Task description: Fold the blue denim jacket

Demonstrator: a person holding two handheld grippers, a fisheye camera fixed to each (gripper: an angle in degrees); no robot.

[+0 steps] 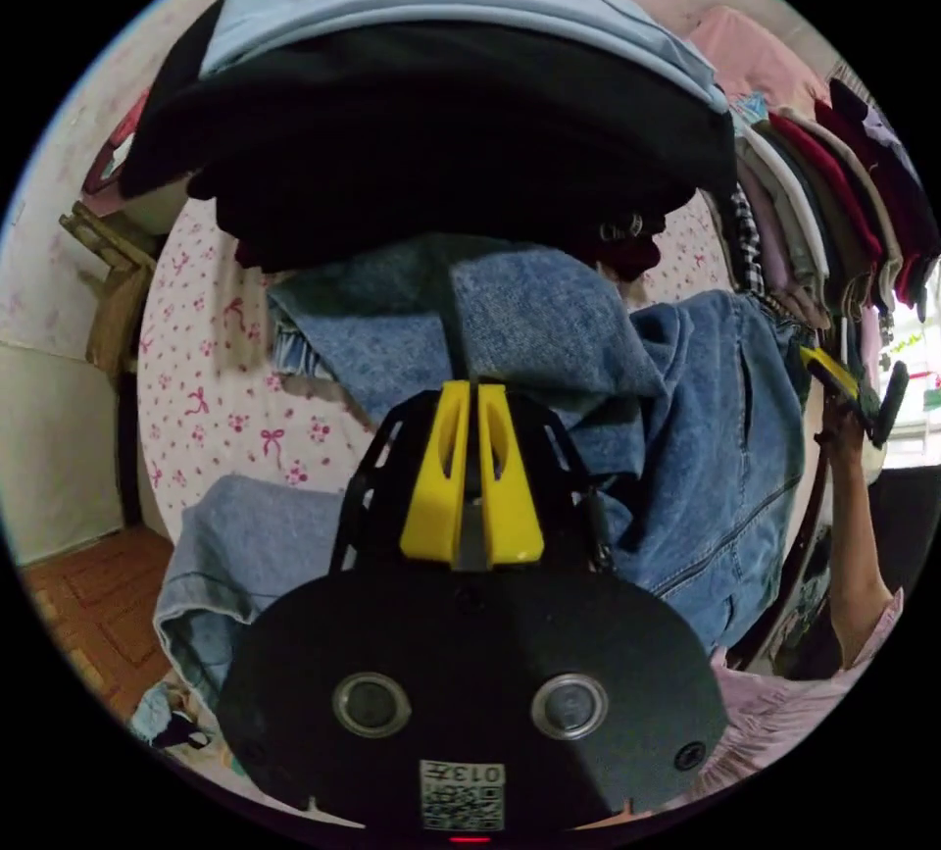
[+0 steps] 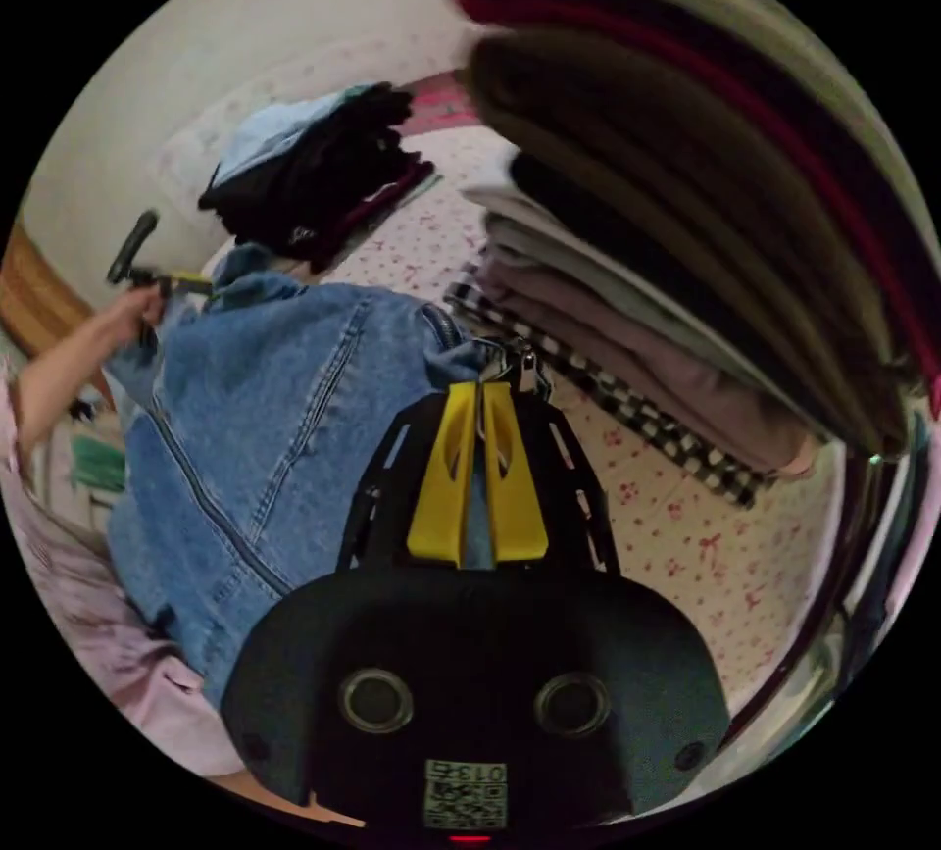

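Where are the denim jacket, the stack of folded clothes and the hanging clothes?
Denim jacket (image 2: 284, 399): right gripper view, back panel.
Stack of folded clothes (image 1: 441, 134): left gripper view, black layer.
Hanging clothes (image 1: 833, 193): left gripper view, red garment's shoulder.

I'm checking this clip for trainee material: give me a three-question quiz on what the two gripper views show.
1. True or false: the left gripper is shut on the denim jacket.
2. What lies under the jacket? A) bare wood B) white sheet with pink bows C) grey carpet
3. Fill in: the stack of dark folded clothes is topped by a light ____ garment.

Key: 1 true; the right gripper is also shut on the jacket. 2 B, the sheet. 3 blue.
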